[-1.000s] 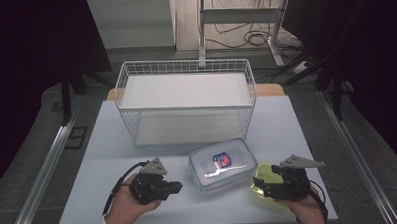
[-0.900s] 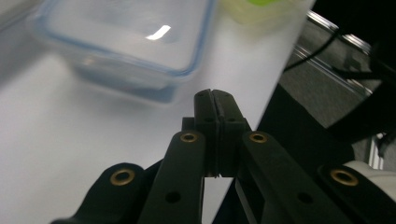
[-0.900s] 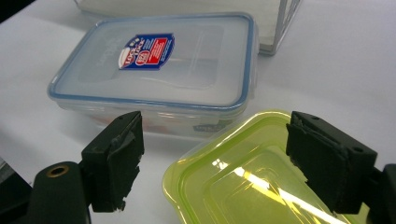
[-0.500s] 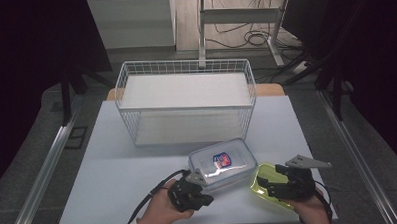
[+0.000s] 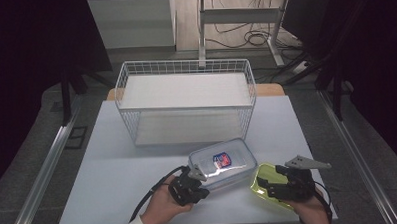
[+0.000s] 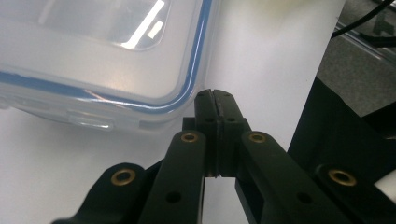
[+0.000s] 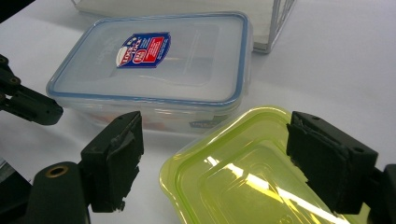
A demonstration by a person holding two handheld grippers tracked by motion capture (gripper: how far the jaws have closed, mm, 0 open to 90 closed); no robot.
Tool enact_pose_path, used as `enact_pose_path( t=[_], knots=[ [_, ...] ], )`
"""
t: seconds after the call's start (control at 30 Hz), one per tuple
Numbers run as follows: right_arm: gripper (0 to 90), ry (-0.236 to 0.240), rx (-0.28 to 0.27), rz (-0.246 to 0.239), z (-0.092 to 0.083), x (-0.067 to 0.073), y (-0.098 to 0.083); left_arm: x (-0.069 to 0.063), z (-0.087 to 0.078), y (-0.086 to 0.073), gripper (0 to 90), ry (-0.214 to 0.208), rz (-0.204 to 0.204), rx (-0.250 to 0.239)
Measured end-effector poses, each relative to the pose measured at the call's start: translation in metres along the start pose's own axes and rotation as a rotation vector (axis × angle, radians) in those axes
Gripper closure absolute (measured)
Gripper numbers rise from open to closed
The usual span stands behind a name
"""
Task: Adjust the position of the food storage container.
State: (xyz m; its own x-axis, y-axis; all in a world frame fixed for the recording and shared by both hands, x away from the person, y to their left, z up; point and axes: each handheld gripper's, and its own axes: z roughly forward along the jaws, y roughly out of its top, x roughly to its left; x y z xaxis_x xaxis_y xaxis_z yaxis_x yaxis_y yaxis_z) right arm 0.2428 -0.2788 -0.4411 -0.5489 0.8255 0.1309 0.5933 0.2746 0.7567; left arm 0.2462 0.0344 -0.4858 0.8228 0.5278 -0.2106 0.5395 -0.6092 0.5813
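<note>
left gripper [image 5: 192,176] closed, beside clear container [image 5: 223,162]

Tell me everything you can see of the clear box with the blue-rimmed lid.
The clear box is a rounded rectangular container of clear plastic. Its lid is on, edged by a blue seal, with a red, white and blue sticker on top. It lies flat on the white table, just in front of the wire basket, beside the green lid. The shut left gripper sits at its near corner; whether they touch is unclear.
</note>
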Motion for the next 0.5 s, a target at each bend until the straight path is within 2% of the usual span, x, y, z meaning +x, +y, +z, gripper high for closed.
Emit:
enact_pose_path(
  t=[0.13, 0.47, 0.5],
  knots=[
    [19.1, -0.003, 0.001, -0.002, 0.000, 0.000, 0.000, 0.003, 0.001, -0.001, 90.0, 0.003, 0.002, 0.005],
    [19.1, -0.004, -0.002, -0.002, -0.001, -0.001, 0.000, 0.027, -0.007, -0.004, 90.0, 0.037, -0.051, -0.007],
    [19.1, -0.004, -0.001, -0.002, 0.000, -0.001, 0.000, 0.029, -0.007, -0.004, 90.0, 0.040, -0.068, -0.015]
  ],
)
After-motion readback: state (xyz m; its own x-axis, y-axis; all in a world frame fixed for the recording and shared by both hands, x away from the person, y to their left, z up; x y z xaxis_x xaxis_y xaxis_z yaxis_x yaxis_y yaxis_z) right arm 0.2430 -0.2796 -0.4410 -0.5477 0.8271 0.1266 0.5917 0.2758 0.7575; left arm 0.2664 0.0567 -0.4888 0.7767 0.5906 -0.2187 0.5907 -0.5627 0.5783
